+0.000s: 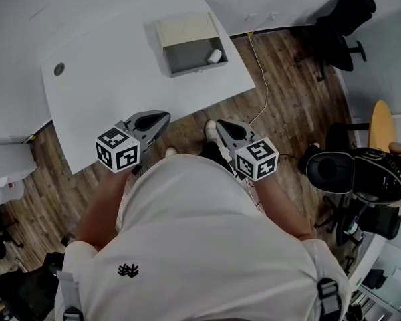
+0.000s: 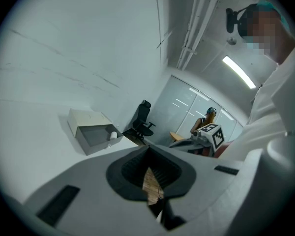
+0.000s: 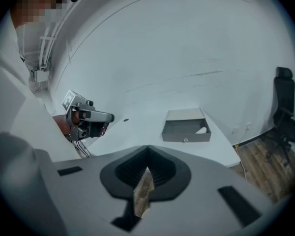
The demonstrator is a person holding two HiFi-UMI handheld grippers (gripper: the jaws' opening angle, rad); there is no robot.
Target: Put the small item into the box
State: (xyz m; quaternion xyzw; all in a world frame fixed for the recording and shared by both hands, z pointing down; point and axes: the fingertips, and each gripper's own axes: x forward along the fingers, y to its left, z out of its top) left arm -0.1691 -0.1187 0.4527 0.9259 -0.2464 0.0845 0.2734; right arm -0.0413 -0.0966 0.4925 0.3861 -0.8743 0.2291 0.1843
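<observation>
A person stands at the near edge of a white desk (image 1: 120, 79), holding the left gripper (image 1: 159, 119) and the right gripper (image 1: 223, 126) side by side at waist height, both sets of jaws closed on nothing. The small white item (image 1: 214, 56) lies inside the open grey box (image 1: 184, 53) — in its right-hand corner as the head view shows it — well apart from both grippers. A black office chair (image 1: 344, 19) stands on the wooden floor beyond.
</observation>
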